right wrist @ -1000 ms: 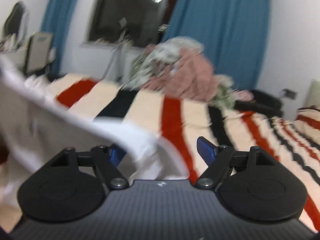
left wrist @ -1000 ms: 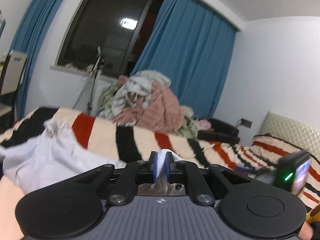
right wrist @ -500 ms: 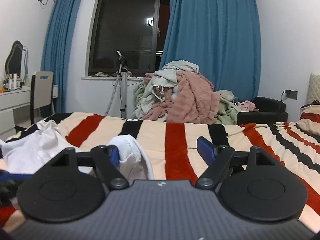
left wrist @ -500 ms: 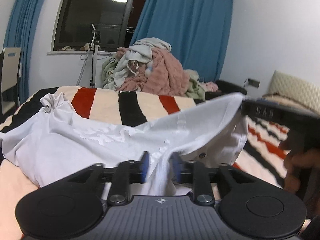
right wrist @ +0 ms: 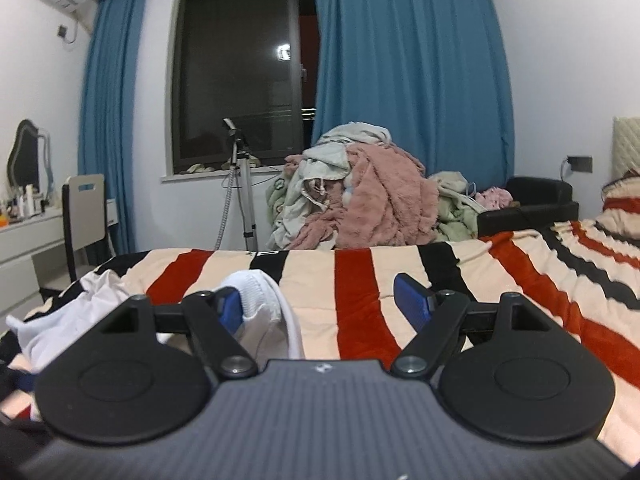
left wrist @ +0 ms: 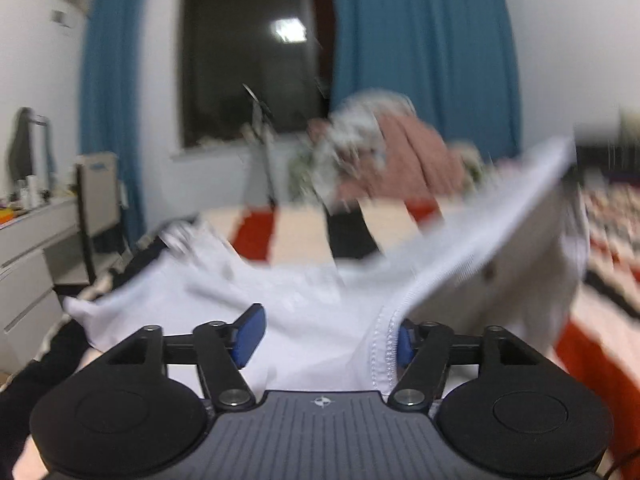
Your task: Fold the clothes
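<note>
Left gripper (left wrist: pixel 325 336): jaws opening, already well apart; a hemmed fold of the white shirt (left wrist: pixel 304 304) lies between them, draped against the right-hand blue pad, while the left pad stands clear of the cloth. No clamp on the fabric shows.
Right gripper (right wrist: pixel 326 300): jaws wide apart; a rolled white edge of the shirt (right wrist: pixel 256 300) rests against the left blue pad, the right pad is bare, so nothing is squeezed.
White shirt: spread on the near left part of the bed; in the left wrist view one edge rises up to the far right, much blurred, with a small dark button visible on it. What lifts that edge I cannot tell.
Bed (right wrist: pixel 360 280): covered with a blanket striped cream, red and black, running from near to far right.
Pile of clothes (right wrist: pixel 360 200): heaped beyond the far edge of the bed, a pink fluffy piece on the right of it, pale ones on the left and top.
Window (right wrist: pixel 240 80): dark, at the far wall, with blue curtains (right wrist: pixel 408 80) on both sides.
Tripod stand (right wrist: pixel 240 184): upright below the window, left of the pile.
Chair (right wrist: pixel 84 208): far left, beside a white counter (right wrist: pixel 24 236) carrying small bottles.
Black seat (right wrist: pixel 532 200): far right, behind the bed.
</note>
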Available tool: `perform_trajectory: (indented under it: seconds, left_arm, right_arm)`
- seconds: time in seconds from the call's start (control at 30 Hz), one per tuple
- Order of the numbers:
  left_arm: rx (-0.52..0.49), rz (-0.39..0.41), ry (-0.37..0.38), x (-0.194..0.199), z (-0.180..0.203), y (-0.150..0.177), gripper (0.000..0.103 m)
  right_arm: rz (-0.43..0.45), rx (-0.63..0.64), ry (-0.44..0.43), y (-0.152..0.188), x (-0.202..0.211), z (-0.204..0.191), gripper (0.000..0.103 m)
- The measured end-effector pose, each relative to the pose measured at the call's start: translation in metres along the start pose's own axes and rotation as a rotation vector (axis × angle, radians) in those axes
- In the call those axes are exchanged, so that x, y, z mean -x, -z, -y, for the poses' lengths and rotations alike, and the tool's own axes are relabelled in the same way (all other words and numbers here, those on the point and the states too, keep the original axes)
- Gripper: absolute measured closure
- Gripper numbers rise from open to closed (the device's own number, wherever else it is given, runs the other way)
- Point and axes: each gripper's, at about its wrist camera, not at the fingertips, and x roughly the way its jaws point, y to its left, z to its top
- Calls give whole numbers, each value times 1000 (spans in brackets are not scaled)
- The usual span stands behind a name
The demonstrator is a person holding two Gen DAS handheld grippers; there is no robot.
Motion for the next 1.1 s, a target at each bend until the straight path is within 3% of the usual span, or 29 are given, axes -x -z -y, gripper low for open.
perform_trajectory:
  seconds: [0.13,0.17,0.3,0.5,0.57,0.77,0.97,1.1]
  left_arm:
    - [93,146,-47,32,-19,-16,23]
    - [100,145,-64,36,-22,-17,20]
    - [75,49,-99,37,-22,-9,19]
    - [-52,-185,-142,17,-11,14,17]
    - [-99,-227,-152,11,-6,24,18]
    - [-93,-180,-140,5,-2,22,18]
    - [-169,-175,-98,-15,16,20,17]
    - [-165,-165,-147,-42,15,20,17]
  right_arm:
    - [-27,-30,10,6,-7,3,26]
    - [-34,-35,6,7,-8,3,26]
    - [-13,-37,-4,9,-6,-2,26]
    - [82,-39,40,3,10,0,26]
    - [94,-59,61,1,12,4,26]
    - [82,-85,52,1,10,11,26]
    - [98,-78,24,1,13,6,26]
    - [130,-51,0,1,19,1,26]
